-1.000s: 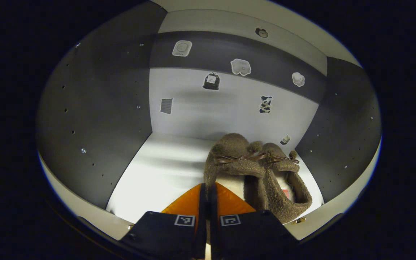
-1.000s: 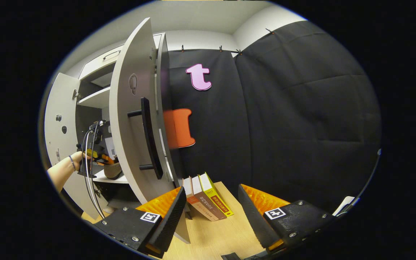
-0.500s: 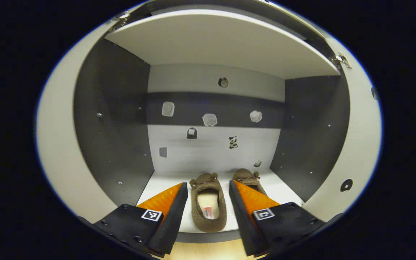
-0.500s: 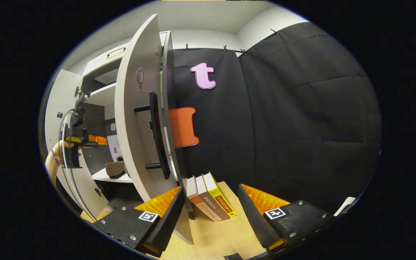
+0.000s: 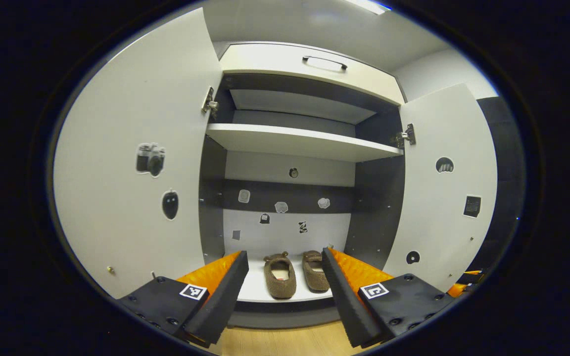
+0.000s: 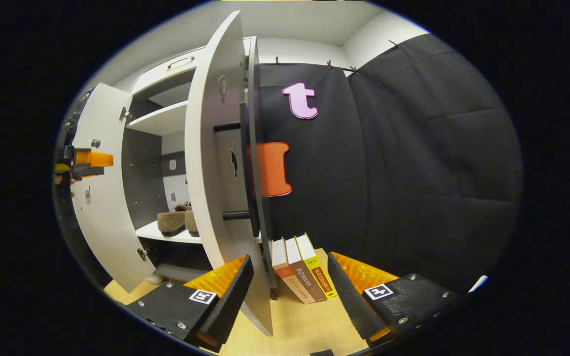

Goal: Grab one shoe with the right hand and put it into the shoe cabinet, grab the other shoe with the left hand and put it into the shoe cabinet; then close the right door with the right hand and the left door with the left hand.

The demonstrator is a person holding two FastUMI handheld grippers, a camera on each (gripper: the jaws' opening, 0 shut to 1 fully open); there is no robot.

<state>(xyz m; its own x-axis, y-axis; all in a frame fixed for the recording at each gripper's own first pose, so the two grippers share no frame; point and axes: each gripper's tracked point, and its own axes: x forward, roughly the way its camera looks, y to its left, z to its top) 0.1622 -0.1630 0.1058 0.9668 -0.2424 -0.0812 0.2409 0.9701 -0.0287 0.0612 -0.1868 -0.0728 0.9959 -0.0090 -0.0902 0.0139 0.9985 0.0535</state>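
From the left gripper view I see my left gripper [image 5: 282, 287] with its fingers spread wide and nothing between them, held out in front of the shoe cabinet [image 5: 309, 57]. Both shoes sit side by side on the lower shelf [image 5: 253, 291], toes toward the back wall: the left shoe [image 5: 279, 276] near the shelf's front edge, the right shoe [image 5: 315, 271] just beside it, the two close or touching, I cannot tell which. Bare shelf lies open to the left of the pair. The left door [image 5: 136, 163] and the right door [image 5: 446, 188] both stand swung out, leaving the cabinet mouth open between their inner edges. In the right gripper view my right gripper [image 6: 290, 291] is also spread apart and empty, low over the wooden floor [image 6: 295, 329]. The right door's free edge [image 6: 213, 163] stands just ahead of its left finger [image 6: 225, 296], with the dark handle [image 6: 248, 173] on the door's outer face. Three books [image 6: 305, 269] lean against the black cloth wall between my fingers, near the door's lower corner. The other gripper [image 6: 87, 163] shows far left, in front of the left door.
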